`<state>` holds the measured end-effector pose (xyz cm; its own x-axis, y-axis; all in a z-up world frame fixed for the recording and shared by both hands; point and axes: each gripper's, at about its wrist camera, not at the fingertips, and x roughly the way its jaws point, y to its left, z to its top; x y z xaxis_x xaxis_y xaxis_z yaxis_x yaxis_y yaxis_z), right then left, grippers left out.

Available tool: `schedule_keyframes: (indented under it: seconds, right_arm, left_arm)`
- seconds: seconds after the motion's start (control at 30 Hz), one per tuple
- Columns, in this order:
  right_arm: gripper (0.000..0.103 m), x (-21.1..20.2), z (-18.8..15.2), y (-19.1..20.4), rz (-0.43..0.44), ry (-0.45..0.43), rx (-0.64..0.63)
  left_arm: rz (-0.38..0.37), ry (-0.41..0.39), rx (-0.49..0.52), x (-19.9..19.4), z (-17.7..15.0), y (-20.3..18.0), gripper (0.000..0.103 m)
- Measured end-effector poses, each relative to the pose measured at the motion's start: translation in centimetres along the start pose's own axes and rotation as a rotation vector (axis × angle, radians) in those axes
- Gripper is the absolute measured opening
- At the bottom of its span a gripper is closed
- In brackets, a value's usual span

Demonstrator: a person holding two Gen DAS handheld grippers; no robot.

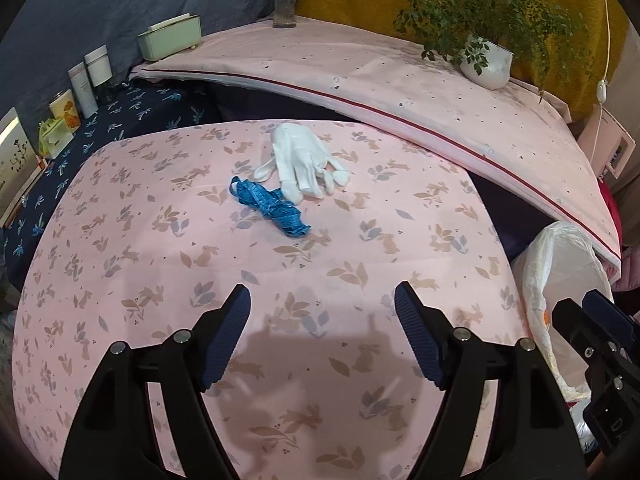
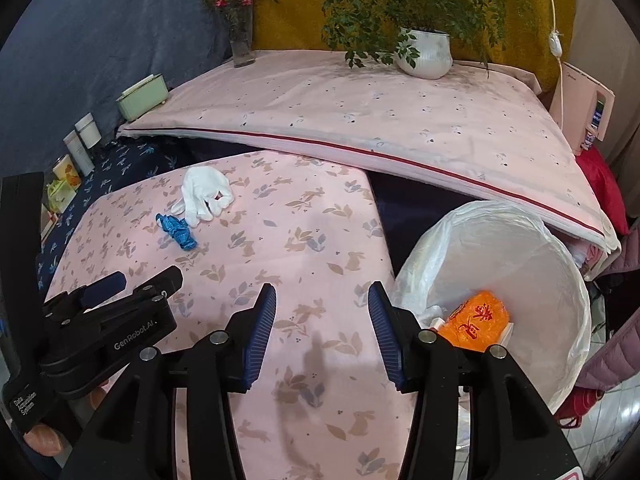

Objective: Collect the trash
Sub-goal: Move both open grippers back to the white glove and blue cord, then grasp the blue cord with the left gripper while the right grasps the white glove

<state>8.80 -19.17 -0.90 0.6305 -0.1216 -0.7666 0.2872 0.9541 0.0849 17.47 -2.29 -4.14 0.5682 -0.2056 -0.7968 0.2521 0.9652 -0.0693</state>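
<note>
— Trash first: where do we stand?
— Our left gripper [image 1: 322, 312] hovers wide open and empty over the rabbit-print tablecloth [image 1: 160, 264]; our right gripper [image 2: 322, 312] is parted too, holding nothing, beside the lined trash bin [image 2: 568, 280].
— And the trash?
— A crumpled blue wrapper [image 1: 268, 204] touches a white glove [image 1: 304, 160] mid-table, well ahead of us. An orange packet [image 2: 476, 316] already lies in the bin, kept close for short drops.

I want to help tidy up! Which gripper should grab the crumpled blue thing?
Probably the left gripper: it is open and faces the crumpled blue wrapper. The right gripper sits beside the white-lined bin.
</note>
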Motion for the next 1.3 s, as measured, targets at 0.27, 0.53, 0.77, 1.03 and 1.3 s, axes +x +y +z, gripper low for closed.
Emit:
schedule_keyframes:
  seconds: [0.27, 0.53, 0.77, 1.03, 1.3]
  right_arm:
    - [0.054, 2.3, 1.1, 2.5, 0.008, 0.005, -0.035]
    - [0.054, 5.5, 3.4, 3.9, 0.017, 0.017, -0.036]
    - [0.054, 8.8, 6.0, 5.4, 0.032, 0.025, -0.041]
    - [0.054, 12.7, 8.0, 7.9, 0.087, 0.063, -0.051]
    - [0.054, 16.1, 8.9, 11.3, 0.156, 0.103, -0.062]
  left_arm:
    - [0.035, 0.025, -0.072, 2.1, 1.1, 3.1, 0.077]
    - [0.033, 0.080, -0.178, 5.8, 3.4, 5.1, 0.077]
    - [0.013, 0.159, -0.251, 9.9, 4.6, 6.0, 0.073]
    - [-0.066, 0.176, -0.225, 10.5, 5.0, 6.7, 0.016]
    - [-0.051, 0.138, -0.261, 9.2, 5.9, 10.8, 0.013]
